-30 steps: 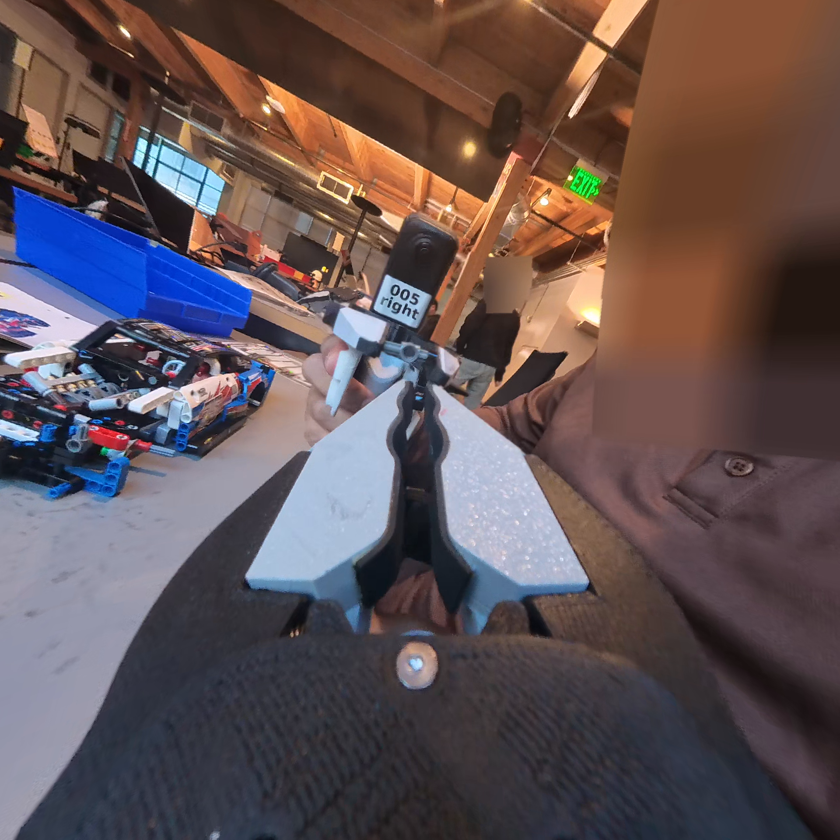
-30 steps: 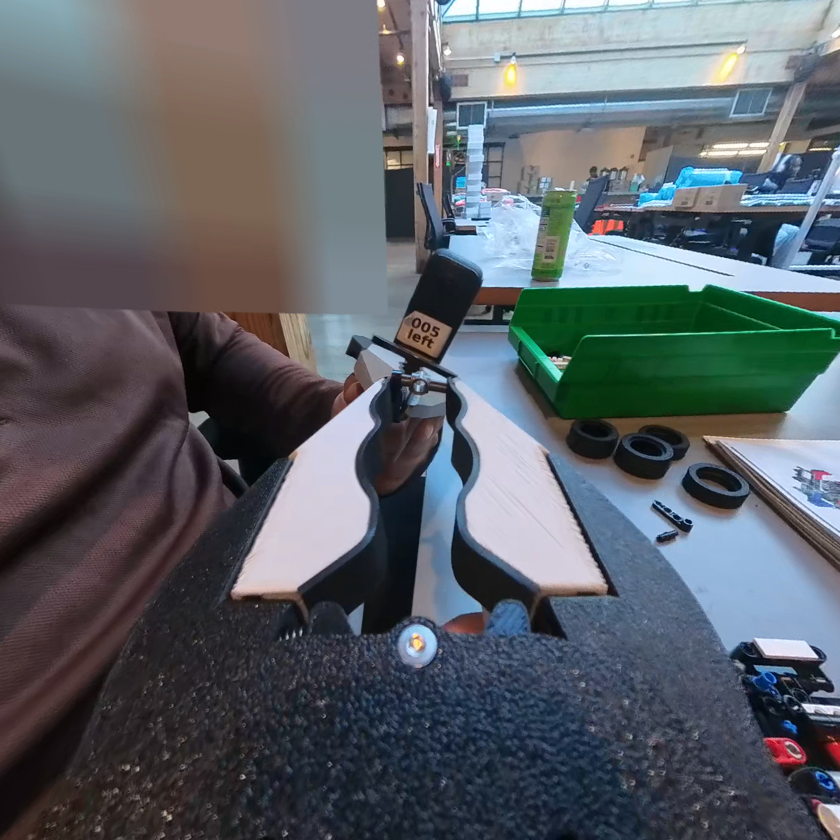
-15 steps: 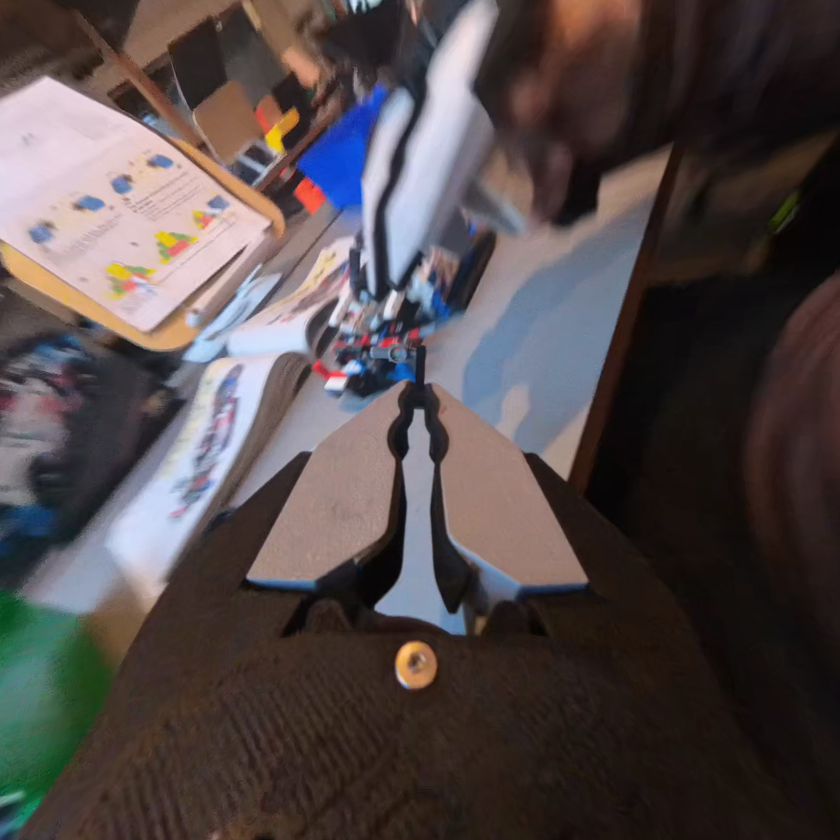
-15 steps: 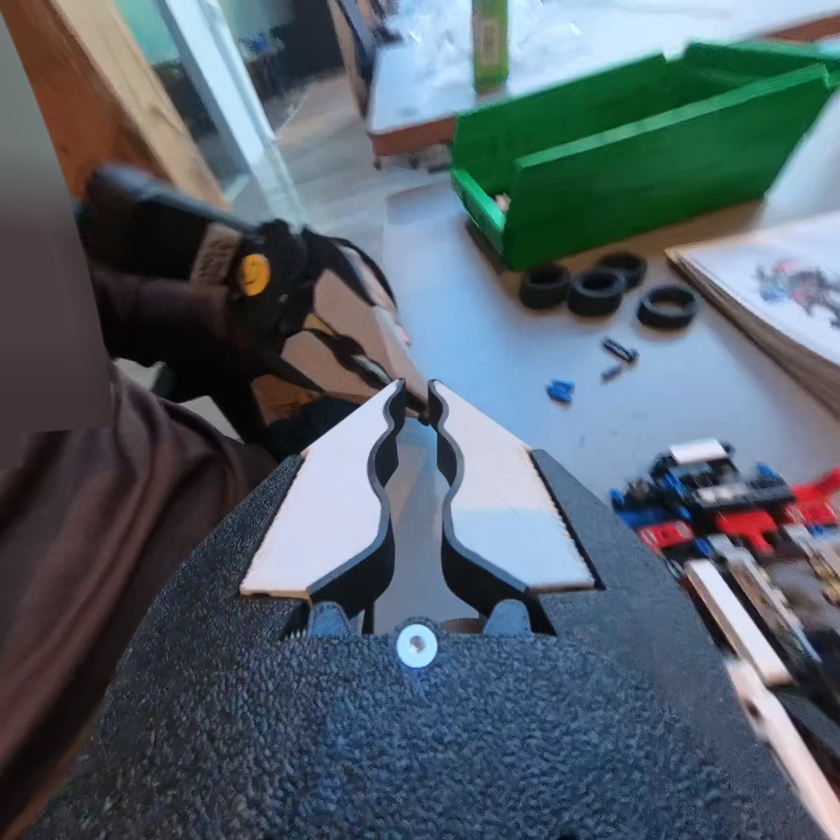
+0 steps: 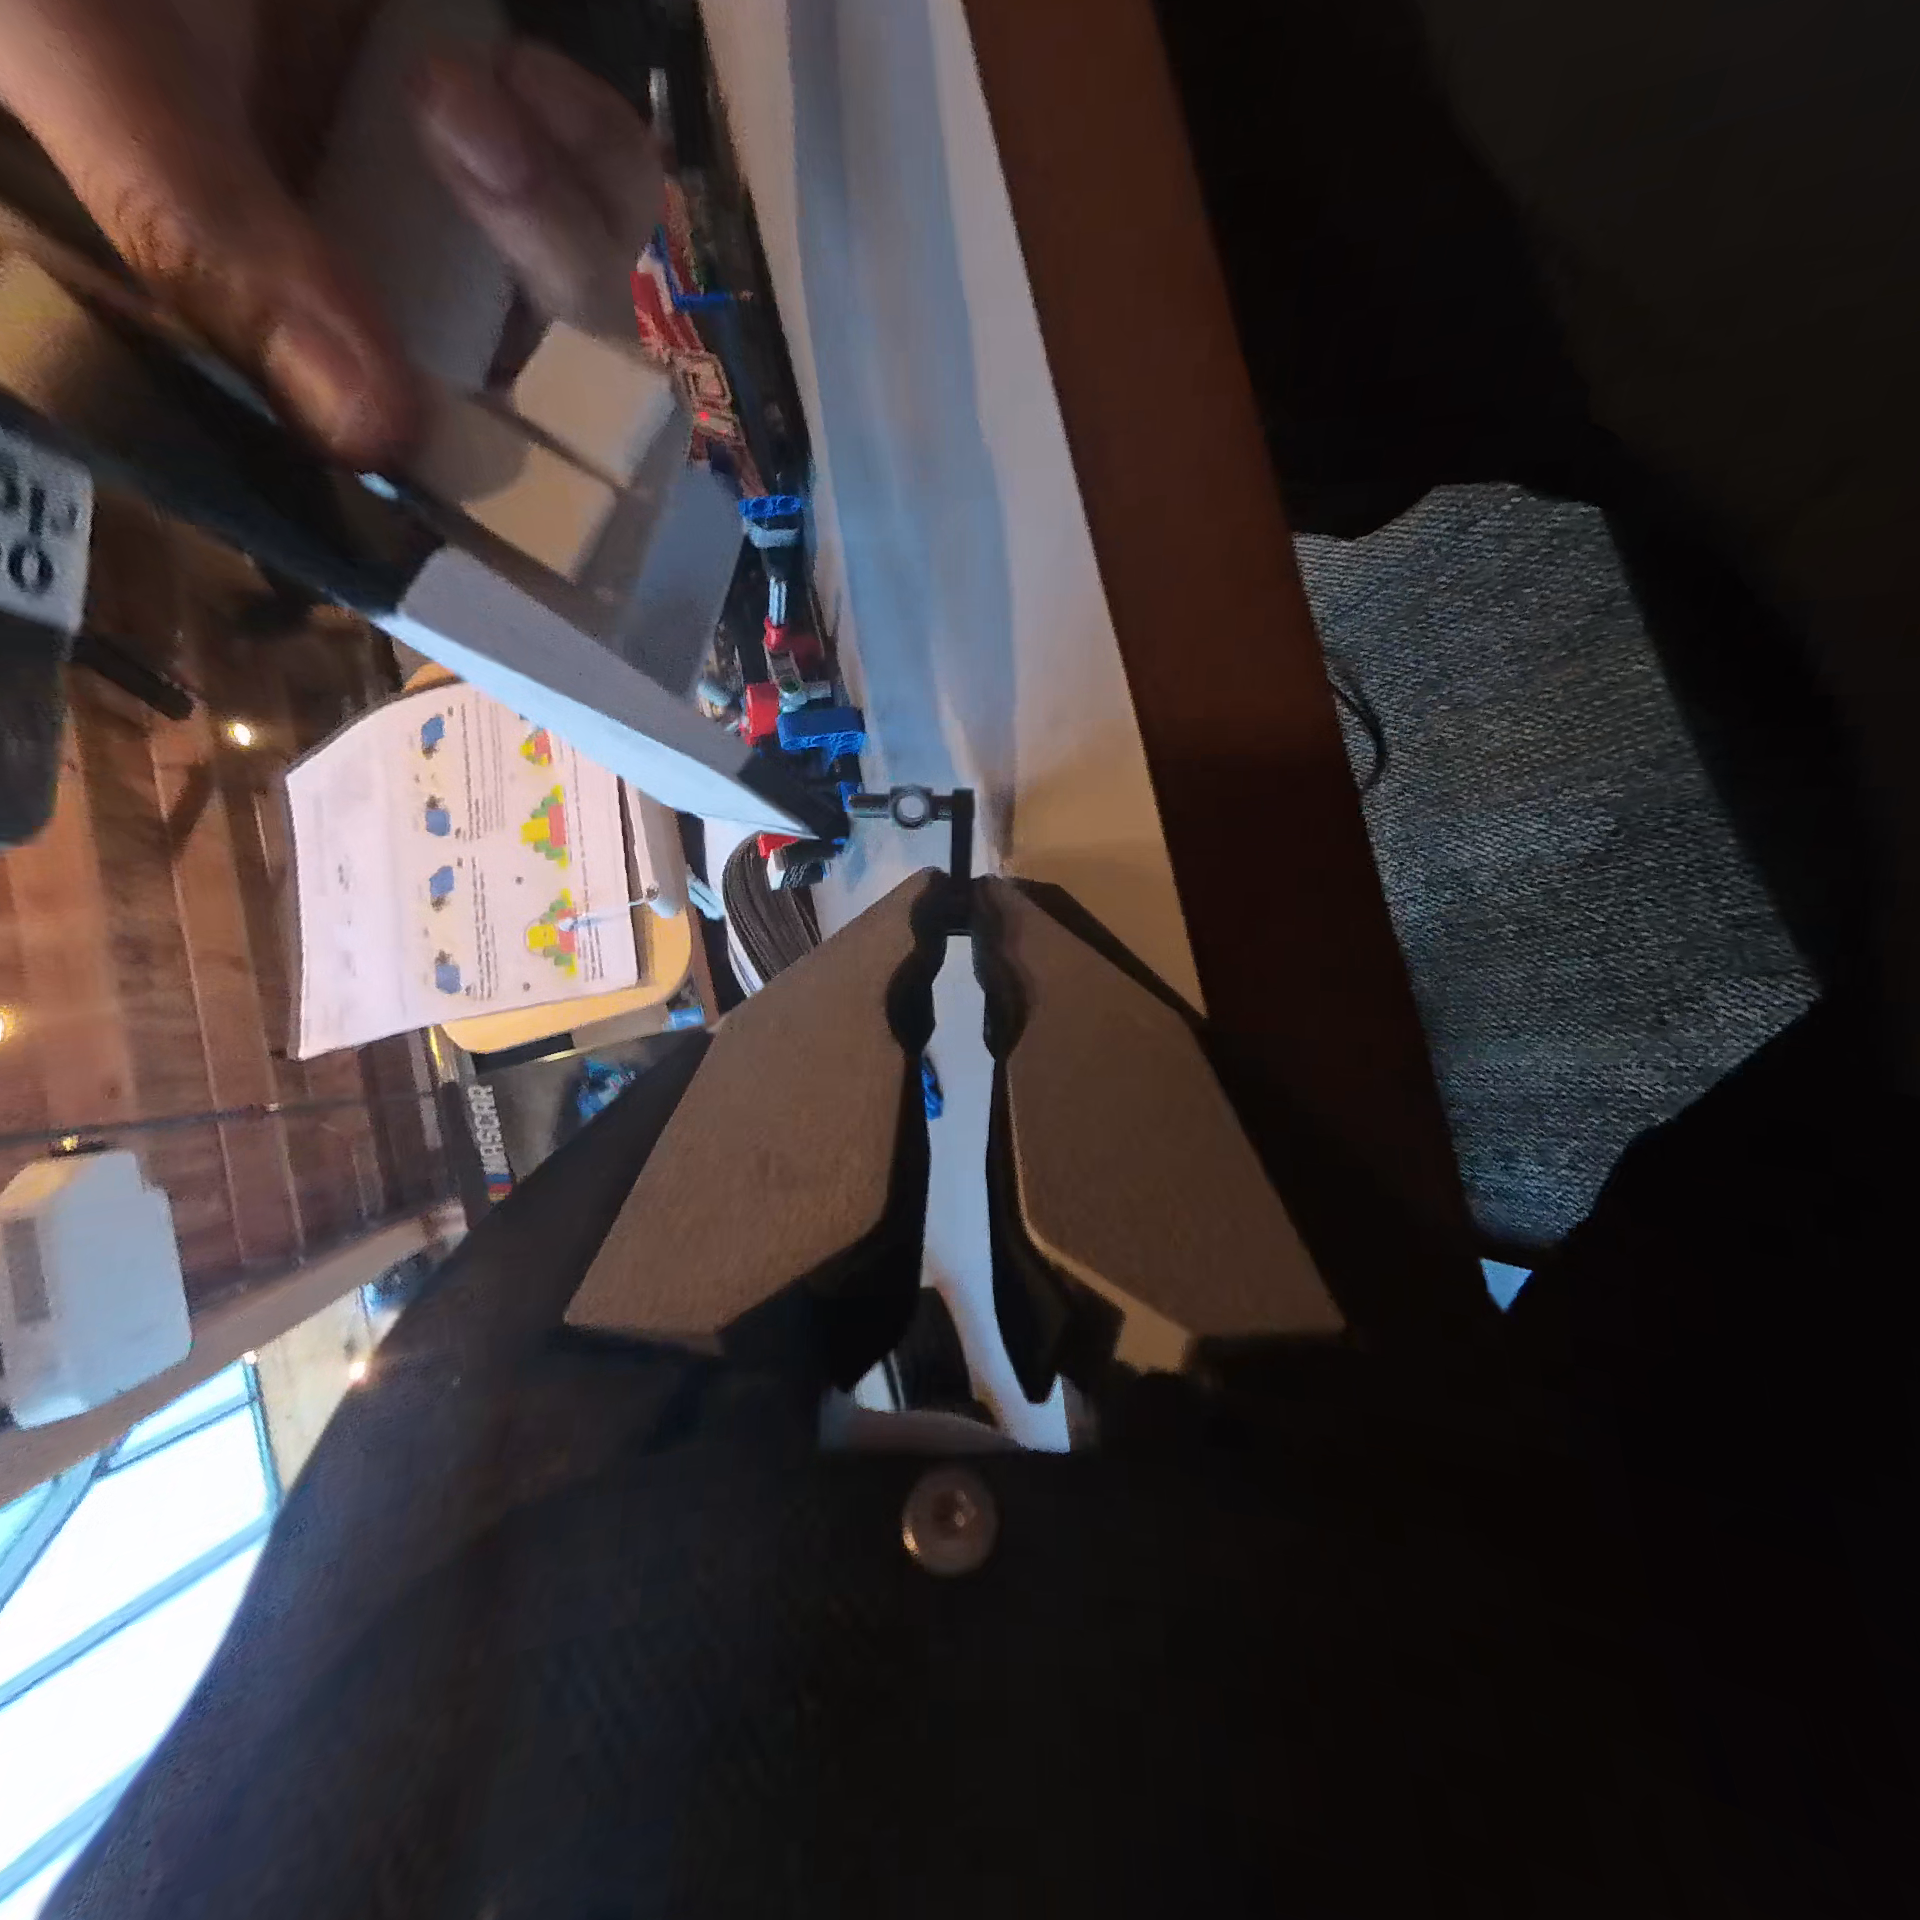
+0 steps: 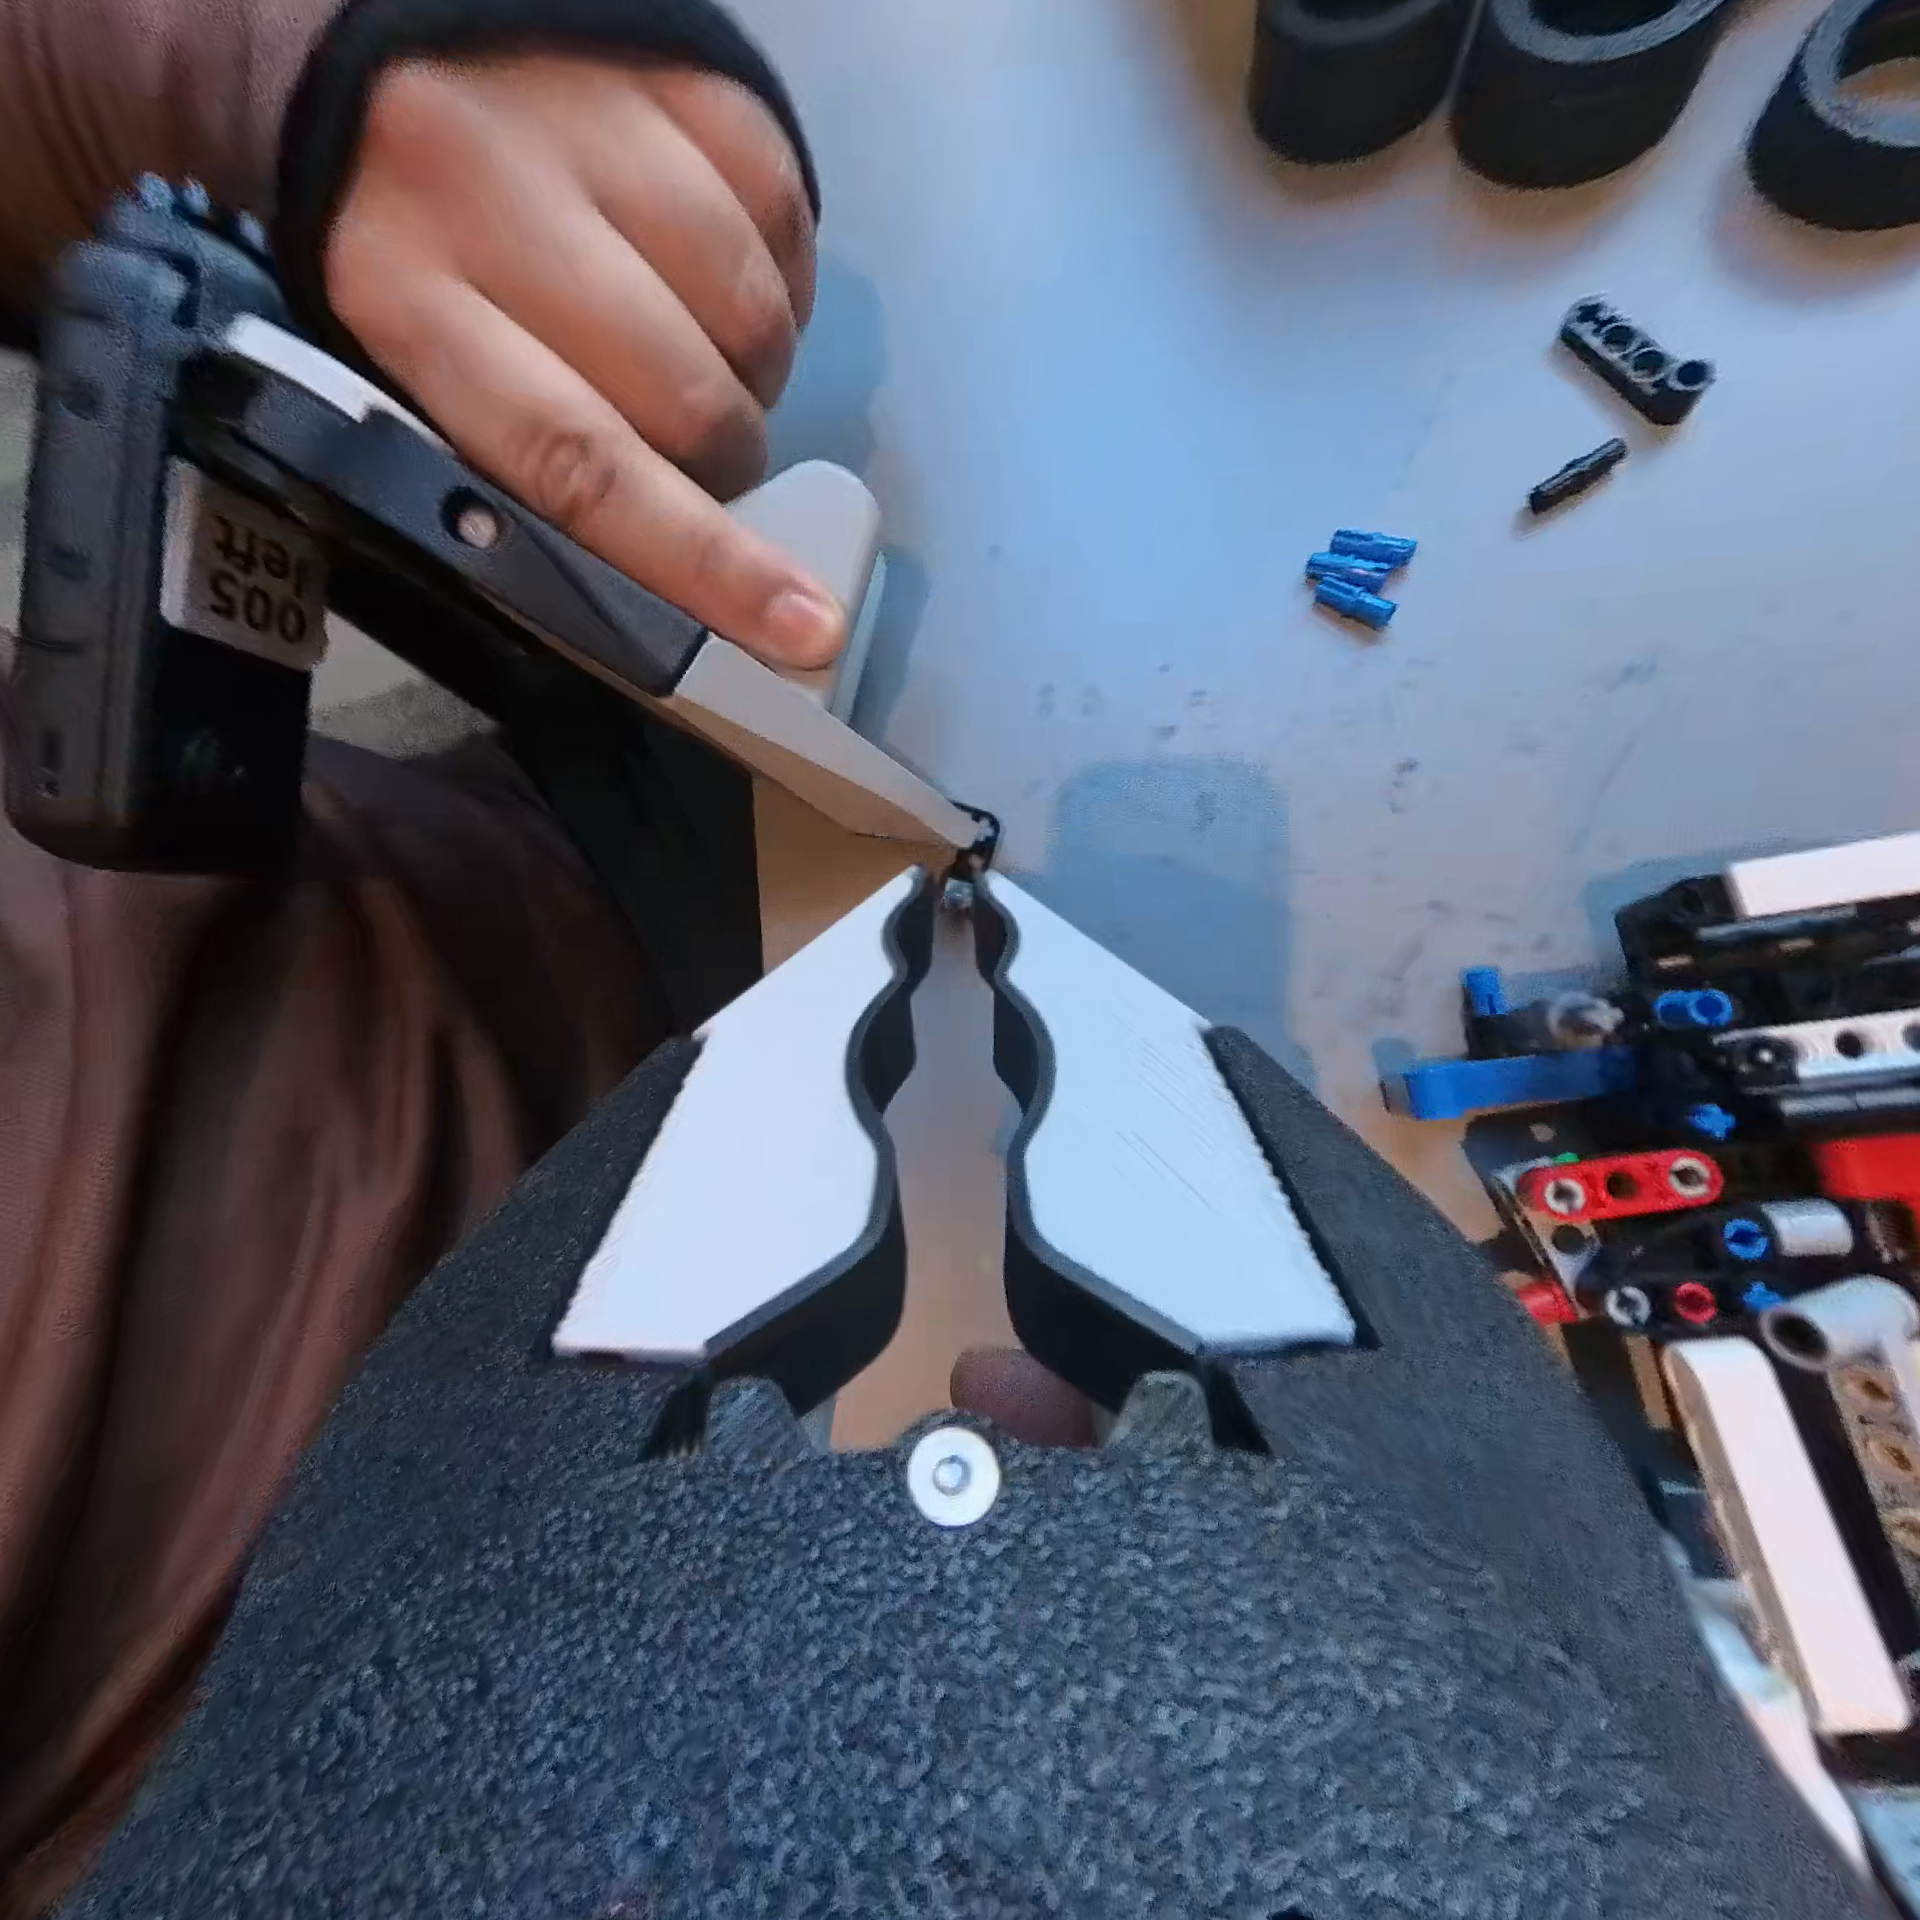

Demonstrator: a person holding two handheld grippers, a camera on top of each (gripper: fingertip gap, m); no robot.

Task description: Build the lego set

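Item: small black plastic axle-and-connector piece, T-shaped, with a grey bush on its crossbar. Location: pinched at its stem by the left gripper, tips pressed together on it, above the grey table's near edge. The right gripper, its tips nearly together, meets the piece's free end from 9 o'clock in the left wrist view; whether it grips cannot be told.

Progress: judged mid-build. The partly assembled black, white, red and blue model car chassis lies at 3 o'clock in the right wrist view, wheel-less.

Outstanding: three black rubber tyres at 1 o'clock, blue pins, black beam, short black pin. Open instruction booklet at 9 o'clock, left wrist view.
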